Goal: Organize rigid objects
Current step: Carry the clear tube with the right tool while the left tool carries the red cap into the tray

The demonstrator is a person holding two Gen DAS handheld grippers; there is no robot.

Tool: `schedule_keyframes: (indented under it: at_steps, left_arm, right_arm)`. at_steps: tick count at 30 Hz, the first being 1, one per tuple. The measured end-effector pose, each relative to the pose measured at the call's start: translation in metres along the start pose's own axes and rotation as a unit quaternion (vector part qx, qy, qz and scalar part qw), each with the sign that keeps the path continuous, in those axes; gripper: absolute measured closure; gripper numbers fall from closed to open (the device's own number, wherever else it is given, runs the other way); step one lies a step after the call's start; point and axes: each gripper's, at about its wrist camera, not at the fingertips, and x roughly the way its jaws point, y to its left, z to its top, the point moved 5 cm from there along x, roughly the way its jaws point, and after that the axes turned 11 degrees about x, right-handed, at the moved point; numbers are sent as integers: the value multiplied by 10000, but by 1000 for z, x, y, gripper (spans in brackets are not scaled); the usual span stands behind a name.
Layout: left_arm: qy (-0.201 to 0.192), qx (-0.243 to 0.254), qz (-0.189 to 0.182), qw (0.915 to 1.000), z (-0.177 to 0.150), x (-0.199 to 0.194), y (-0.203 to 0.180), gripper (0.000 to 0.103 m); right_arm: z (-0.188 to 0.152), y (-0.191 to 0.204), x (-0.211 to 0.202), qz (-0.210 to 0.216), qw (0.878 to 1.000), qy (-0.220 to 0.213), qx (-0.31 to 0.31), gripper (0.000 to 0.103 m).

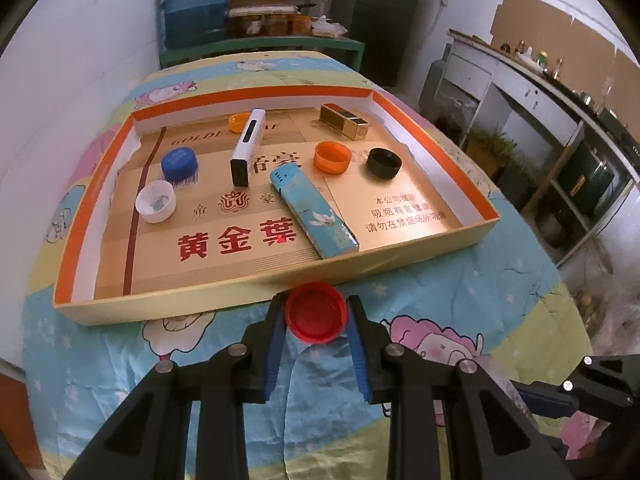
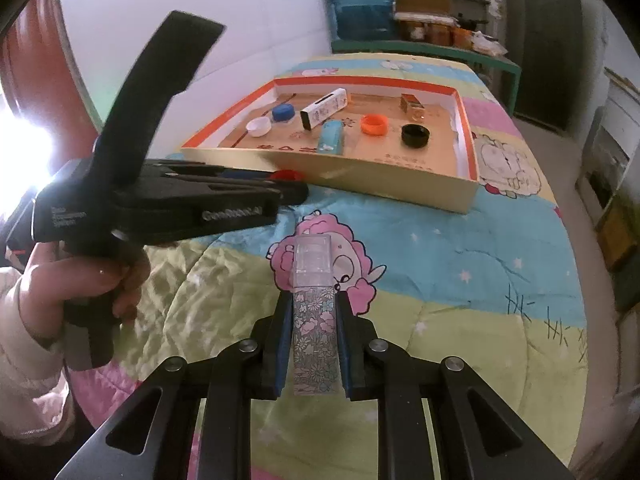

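My left gripper [image 1: 316,310] is shut on a red bottle cap [image 1: 316,316], open side up, just in front of the near wall of the gold cardboard tray [image 1: 280,280]. In the tray lie a blue cap [image 1: 179,163], a white cap [image 1: 155,201], a white stick-shaped device [image 1: 248,146], a blue lighter [image 1: 314,216], an orange cap [image 1: 332,157], a black cap [image 1: 384,163] and a gold box [image 1: 344,121]. My right gripper [image 2: 314,300] is shut on a floral lighter with a clear top [image 2: 314,320], held over the quilt, nearer than the tray [image 2: 360,178].
A cartoon quilt [image 1: 460,292] covers the surface under the tray. A second orange cap [image 1: 238,122] lies behind the white device. A hand [image 2: 80,280] holds the left gripper to the left of my right one. A blue water jug [image 1: 196,4] and shelves stand beyond.
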Motion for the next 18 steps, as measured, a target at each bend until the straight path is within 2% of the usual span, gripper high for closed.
schedule_keyframes:
  at_steps: [5, 12, 18]
  left_arm:
    - [-108, -17, 47, 9999, -3, -10, 0, 73]
    - [-484, -227, 72, 9985, 1, -46, 10, 73]
    - [-636, -376, 135, 9972, 5, -69, 23, 73]
  right_arm:
    - [3, -3, -3, -42, 9999, -66, 127, 83]
    - [11, -2, -7, -99, 9996, -154, 200, 83]
    - [26, 5, -14, -157, 9994, -293, 106, 83]
